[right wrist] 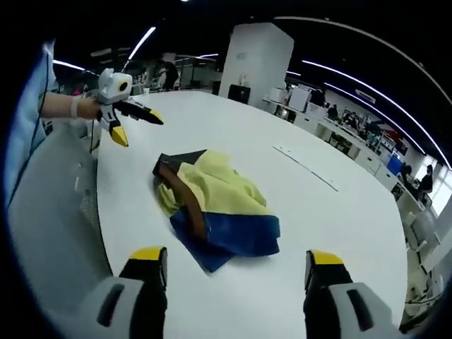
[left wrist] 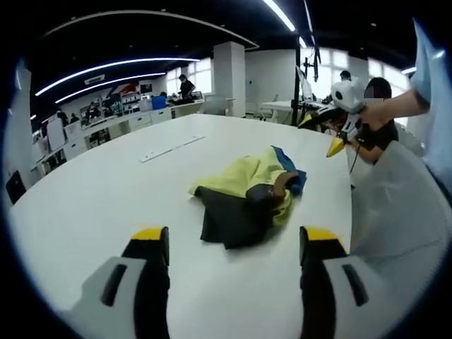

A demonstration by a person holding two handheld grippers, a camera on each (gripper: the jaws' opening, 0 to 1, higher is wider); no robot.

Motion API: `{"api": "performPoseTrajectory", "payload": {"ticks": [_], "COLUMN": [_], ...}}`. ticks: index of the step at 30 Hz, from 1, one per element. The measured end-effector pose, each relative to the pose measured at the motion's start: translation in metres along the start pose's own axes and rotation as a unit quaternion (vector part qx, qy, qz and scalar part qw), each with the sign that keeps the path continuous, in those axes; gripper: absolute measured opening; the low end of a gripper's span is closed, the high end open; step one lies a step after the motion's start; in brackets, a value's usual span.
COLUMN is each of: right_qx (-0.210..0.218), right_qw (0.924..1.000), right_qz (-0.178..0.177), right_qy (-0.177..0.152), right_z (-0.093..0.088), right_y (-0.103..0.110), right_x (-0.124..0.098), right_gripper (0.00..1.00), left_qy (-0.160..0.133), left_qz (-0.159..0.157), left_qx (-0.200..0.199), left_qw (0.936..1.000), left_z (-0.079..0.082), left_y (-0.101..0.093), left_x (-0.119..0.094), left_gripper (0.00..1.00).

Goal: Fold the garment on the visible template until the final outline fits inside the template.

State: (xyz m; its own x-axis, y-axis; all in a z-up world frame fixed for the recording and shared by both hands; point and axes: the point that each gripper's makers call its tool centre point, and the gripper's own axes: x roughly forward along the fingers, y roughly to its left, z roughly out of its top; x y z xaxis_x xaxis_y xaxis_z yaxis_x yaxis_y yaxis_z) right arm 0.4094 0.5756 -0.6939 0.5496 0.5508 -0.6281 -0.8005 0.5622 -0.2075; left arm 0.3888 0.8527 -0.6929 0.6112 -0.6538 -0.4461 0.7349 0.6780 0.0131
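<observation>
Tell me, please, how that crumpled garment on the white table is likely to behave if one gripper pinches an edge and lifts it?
The garment lies in soft bunched folds, so it will probably drape limply. Its overlapping layers may slide apart on the smooth table.

Table [left wrist: 85, 205]: white, large, rounded edge.
Strip [left wrist: 171, 148]: thin, pale, flat on the table's far part, well apart from the nearer edge.
Pillar [right wrist: 260, 63]: white, square, beyond the table.
Desks [left wrist: 127, 120]: rows along the windows, cluttered.
Person [left wrist: 186, 86]: standing at far desks.
Ceiling lights [left wrist: 106, 69]: long curved strips.
</observation>
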Motion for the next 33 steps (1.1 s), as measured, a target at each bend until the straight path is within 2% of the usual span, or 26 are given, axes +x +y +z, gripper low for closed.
{"api": "performPoseTrajectory", "payload": {"ticks": [6,10,11,14,17,21,24,28,31,33], "right_qx": [-0.022,-0.045,-0.049,-0.093,-0.122,-0.142,-0.186,-0.236,-0.274,-0.275], "right_qw": [0.9997,0.9989,0.9987,0.9954,0.9918,0.9891,0.9810,0.9695,0.9594,0.9592], "right_qz": [0.005,0.004,0.005,0.017,0.026,0.030,0.033,0.038,0.031,0.034], "right_qy": [0.006,0.013,0.012,0.018,0.025,0.029,0.043,0.054,0.059,0.055], "right_z": [-0.002,-0.004,-0.003,-0.003,-0.004,-0.005,-0.010,-0.016,-0.019,-0.020], "right_y": [-0.001,-0.002,-0.002,0.003,0.009,0.012,0.014,0.022,0.024,0.027], "right_x": [0.006,0.012,0.013,0.019,0.027,0.036,0.042,0.050,0.054,0.055], "right_gripper": [0.67,0.55,0.49,0.36,0.34,0.28,0.26,0.21,0.18,0.15], "left_qy": [0.007,0.007,0.008,0.007,0.010,0.013,0.010,0.009,0.010,0.013], "left_qz": [-0.026,-0.039,-0.041,-0.045,-0.046,-0.054,-0.055,-0.050,-0.051,-0.052], "left_qx": [-0.003,-0.002,-0.001,0.009,0.014,0.019,0.018,0.027,0.031,0.033], "left_qw": [0.9996,0.9992,0.9991,0.9989,0.9988,0.9983,0.9983,0.9983,0.9982,0.9980], "left_z": [-0.003,0.000,0.001,0.002,0.002,0.002,0.004,0.004,0.004,0.002], "left_y": [-0.013,-0.019,-0.020,-0.023,-0.024,-0.028,-0.030,-0.029,-0.032,-0.033], "left_x": [0.016,0.027,0.028,0.036,0.040,0.046,0.050,0.054,0.058,0.061], "left_gripper": [0.59,0.54,0.52,0.46,0.44,0.38,0.34,0.23,0.20,0.19]}}
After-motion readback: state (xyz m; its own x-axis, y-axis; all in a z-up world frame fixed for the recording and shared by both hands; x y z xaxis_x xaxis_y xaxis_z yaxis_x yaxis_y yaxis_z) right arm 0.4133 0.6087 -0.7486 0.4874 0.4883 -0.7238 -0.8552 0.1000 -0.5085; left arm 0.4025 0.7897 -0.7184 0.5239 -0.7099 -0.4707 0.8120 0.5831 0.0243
